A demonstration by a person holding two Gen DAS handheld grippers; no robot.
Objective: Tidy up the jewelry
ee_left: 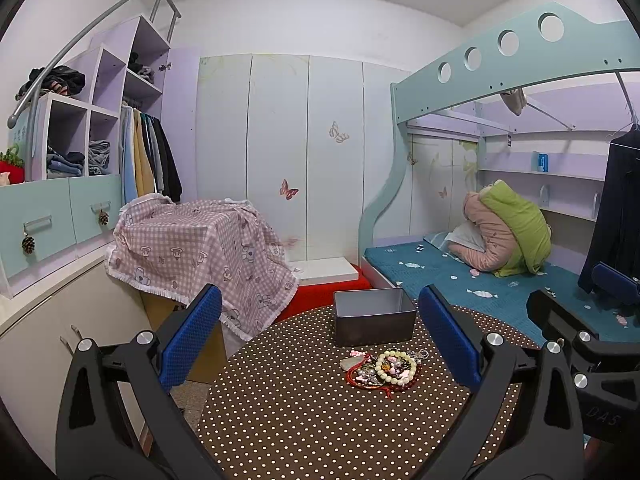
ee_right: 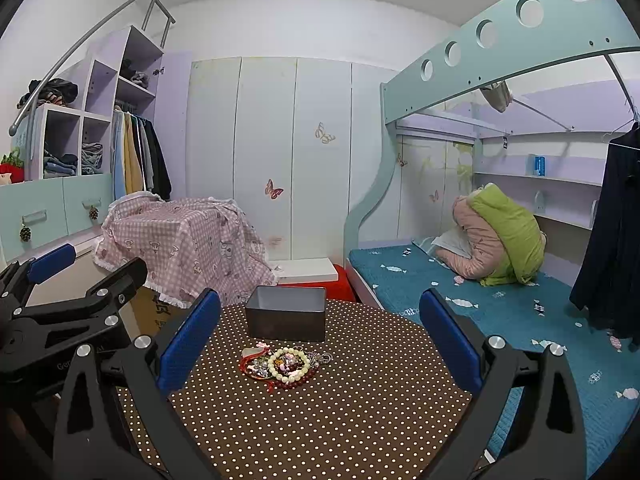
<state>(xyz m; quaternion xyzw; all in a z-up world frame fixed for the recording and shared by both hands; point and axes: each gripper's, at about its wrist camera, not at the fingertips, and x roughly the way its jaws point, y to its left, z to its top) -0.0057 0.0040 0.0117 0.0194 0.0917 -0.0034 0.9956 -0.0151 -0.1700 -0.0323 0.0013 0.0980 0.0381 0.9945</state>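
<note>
Step in hand: the approach, before any pickup. Nothing has been sorted as yet.

Jewelry pile (ee_left: 382, 368): lies in one tangled heap on the polka-dot tabletop (ee_left: 304, 420), just in front of the grey metal box (ee_left: 374, 316) and apart from it. A pale bead bracelet (ee_left: 396, 366) sits on top of the heap; red cord and dark red beads show at the heap's near edge. Individual small pieces cannot be told apart.

Box: open-topped, upright; its inside is hidden from both views.

Left tool (ee_left: 320, 340): spread wide, empty, hanging above the tabletop on the near side of the heap.

Right tool (ee_right: 320, 340): likewise spread wide and empty, also short of the heap.

Judgement: the next move calls for one tool to descend on a single piece, probably the top bracelet, and close narrowly enough to lift it free. The tangle may drag neighbouring pieces along.
</note>
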